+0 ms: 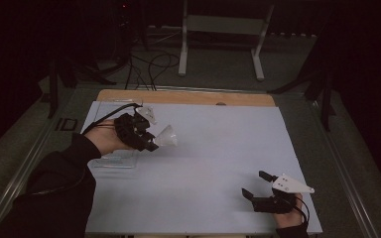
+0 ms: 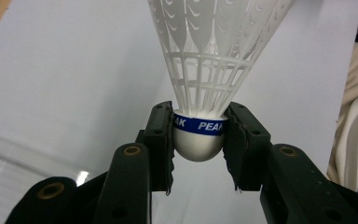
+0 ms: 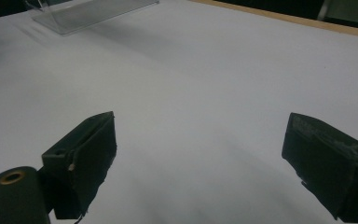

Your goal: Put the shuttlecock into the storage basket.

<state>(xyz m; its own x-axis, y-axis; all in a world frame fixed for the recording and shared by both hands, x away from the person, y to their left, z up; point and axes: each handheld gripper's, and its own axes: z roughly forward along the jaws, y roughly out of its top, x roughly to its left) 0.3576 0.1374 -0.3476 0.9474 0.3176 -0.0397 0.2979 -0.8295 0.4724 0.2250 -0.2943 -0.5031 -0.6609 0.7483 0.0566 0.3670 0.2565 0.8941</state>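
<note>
A white plastic shuttlecock (image 2: 209, 60) with a blue band on its rounded cork is pinched at the cork between the two black pads of my left gripper (image 2: 198, 135). In the high view the left gripper (image 1: 151, 141) is held above the left part of the white table sheet (image 1: 213, 148), and the shuttlecock (image 1: 167, 136) sticks out to the right with its skirt away from the hand. My right gripper (image 1: 257, 184) rests low near the front right of the sheet, jaws wide apart with nothing between them; the right gripper view shows its gripper (image 3: 200, 158) over bare sheet.
A clear plastic tray (image 1: 115, 159) lies on the sheet under the left hand; the tray (image 3: 88, 11) also appears far off in the right gripper view. A wooden table edge (image 1: 188, 96) borders the back. Cables and a metal stand sit on the floor beyond.
</note>
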